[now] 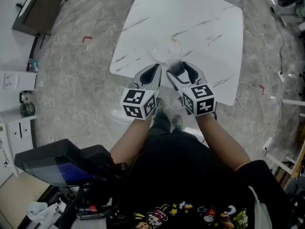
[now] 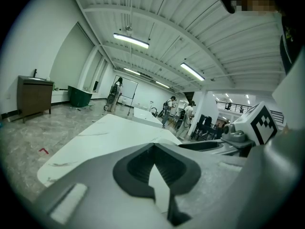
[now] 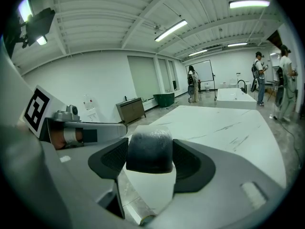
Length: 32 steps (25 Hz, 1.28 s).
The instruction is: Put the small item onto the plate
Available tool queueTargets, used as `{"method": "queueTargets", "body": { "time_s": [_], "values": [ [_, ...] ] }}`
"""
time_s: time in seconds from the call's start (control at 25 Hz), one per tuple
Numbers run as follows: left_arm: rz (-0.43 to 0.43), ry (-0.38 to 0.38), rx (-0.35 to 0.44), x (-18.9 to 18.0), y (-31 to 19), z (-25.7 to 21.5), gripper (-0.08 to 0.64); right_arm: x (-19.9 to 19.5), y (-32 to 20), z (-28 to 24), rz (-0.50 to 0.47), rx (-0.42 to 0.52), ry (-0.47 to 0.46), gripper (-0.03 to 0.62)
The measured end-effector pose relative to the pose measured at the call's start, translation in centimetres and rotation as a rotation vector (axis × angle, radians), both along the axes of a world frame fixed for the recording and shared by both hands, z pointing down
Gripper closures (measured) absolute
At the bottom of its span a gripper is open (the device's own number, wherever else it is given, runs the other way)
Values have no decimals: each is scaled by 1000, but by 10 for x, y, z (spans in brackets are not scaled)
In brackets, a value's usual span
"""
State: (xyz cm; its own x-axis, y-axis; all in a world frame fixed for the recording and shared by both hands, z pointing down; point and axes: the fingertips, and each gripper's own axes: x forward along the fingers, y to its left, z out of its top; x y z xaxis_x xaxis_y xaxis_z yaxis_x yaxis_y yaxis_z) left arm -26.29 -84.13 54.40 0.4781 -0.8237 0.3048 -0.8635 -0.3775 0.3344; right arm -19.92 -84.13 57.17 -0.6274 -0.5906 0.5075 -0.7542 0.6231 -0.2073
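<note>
A: Starting at the right gripper (image 3: 151,162): empty or loaded?
B: Loaded. Clamps the small item (image 3: 148,147), a dark rounded lump, squarely between both pads in the right gripper view. Pale bench (image 3: 224,128) below and beyond it.
A: Anything of the plate there?
B: Nothing to make out. Only in the head view: a clear glass plate (image 1: 162,51) on the bench, close to its near edge. Puts the gripped item just short of the plate's near rim, not over the middle. Cannot tell from there whether touching the glass or held above it.
A: And the left gripper (image 2: 153,147)?
B: Closed tip to tip in the left gripper view, with nothing held; just a thin wedge of bench showing below the meeting pads. Lies beside the right one in the head view, both pointing at the plate.
A: Cross-sightings?
B: Yes. Catches the right gripper's marker cube (image 2: 261,122) at the right of the left gripper view.
A: Farther out?
B: Through the right gripper view, a brown cabinet (image 3: 131,109) and a green bin (image 3: 166,99) against the far wall, plus people (image 3: 285,78) standing well behind the bench. From the head view alone, grey stone floor (image 1: 76,70) around the bench and bare forearms (image 1: 136,140) behind the cubes.
</note>
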Motion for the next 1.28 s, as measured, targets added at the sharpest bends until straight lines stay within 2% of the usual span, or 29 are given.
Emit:
{"method": "queueTargets", "body": {
  "time_s": [0.16,0.36,0.6,1.28],
  "values": [
    [-14,-3,-19,-48,-65,48,560,-50,-76,53,-12,-8,20,276],
    [-24,-6,-37,-67,-73,61,560,-66,-102,75,-8,-15,55,276],
    [-37,3,-66,-108,-139,109,560,-106,-180,131,-14,-39,100,276],
    [-49,20,-86,-125,-142,139,560,-128,-221,210,-31,-109,214,276]
  ]
}}
